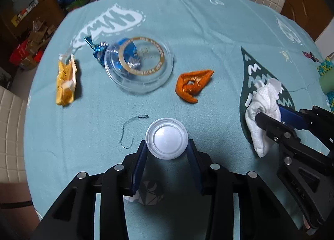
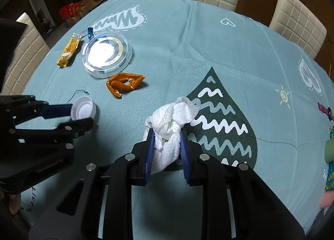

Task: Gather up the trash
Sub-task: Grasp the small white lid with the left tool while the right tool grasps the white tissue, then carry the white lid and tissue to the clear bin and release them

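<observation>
Cream quilted chairs ringed our teal printed tablecloth (image 2: 177, 37). Our left gripper (image 1: 167, 148) clamped a white plastic bottle cap (image 1: 167, 137), rigid and light, by its rim. Our right gripper (image 2: 167, 135) squeezed a crumpled white paper towel (image 2: 171, 119), soft and compressible, mid-wad. We read only "Live" on the cloth.

Both grippers, left gripper (image 1: 167, 148) and right gripper (image 2: 167, 135), are black linkages with silver screws and blue finger pads (image 2: 150, 146)

White cap (image 1: 166, 138) upside-down, crumpled tissue (image 2: 171, 123), orange peel (image 1: 193, 85), yellow wrapper (image 1: 65, 80) on cloth.
</observation>
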`<state>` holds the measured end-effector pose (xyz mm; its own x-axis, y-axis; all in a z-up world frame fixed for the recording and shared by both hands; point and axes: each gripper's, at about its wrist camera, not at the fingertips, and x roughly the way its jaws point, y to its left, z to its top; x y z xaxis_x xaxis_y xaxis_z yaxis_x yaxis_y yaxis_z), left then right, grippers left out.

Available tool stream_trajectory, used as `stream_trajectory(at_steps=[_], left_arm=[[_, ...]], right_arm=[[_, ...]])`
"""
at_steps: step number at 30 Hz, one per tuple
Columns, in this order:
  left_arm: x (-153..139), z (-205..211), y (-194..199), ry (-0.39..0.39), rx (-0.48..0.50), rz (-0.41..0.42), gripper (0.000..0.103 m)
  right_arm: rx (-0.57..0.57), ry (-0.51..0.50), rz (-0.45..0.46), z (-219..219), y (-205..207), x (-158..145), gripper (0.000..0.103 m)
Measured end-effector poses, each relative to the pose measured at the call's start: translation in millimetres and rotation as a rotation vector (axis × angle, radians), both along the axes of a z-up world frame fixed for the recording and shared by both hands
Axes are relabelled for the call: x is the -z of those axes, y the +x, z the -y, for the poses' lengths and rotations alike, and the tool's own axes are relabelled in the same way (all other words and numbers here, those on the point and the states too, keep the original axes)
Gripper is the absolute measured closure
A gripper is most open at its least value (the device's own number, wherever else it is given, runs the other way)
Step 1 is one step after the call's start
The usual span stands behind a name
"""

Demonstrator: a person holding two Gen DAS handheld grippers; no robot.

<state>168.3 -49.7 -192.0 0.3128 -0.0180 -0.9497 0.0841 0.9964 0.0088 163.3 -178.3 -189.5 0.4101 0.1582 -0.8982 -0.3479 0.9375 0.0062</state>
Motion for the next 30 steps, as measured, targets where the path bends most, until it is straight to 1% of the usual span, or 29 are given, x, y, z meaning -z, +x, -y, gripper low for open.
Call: stream_trajectory(at_steps=[2, 7, 11, 16, 22, 30], left_arm=[[-5, -3, -4, -0.003, 0.001, 0.013, 0.065], [-14, -22, -14, -0.005, -0.041, 0.031, 0.065], [-21, -37, -27, 0.008, -0.064, 0.058, 0.065], [-26, -65, -44, 0.002, -0.118, 0.077, 0.065], [-29, -101, -70, 0.006, -0.180, 0.077, 0.065], [-26, -167, -101, 0.019, -0.286, 0.065, 0.065]], right_arm=[[-0.006, 0.000, 0.002, -3, -2, -1, 0.077], [-0.028, 0.009, 0.005, -14, -8, -7, 0.077], [-0.070, 0.001, 0.029, -31, -17, -17, 0.077], [-0.124, 0.000, 0.038, -56, -30, -24, 0.077], [-0.211, -0.001, 0.037, -100, -48, -28, 0.077], [-0.346, -0.006, 0.035, -175, -66, -29, 0.077]])
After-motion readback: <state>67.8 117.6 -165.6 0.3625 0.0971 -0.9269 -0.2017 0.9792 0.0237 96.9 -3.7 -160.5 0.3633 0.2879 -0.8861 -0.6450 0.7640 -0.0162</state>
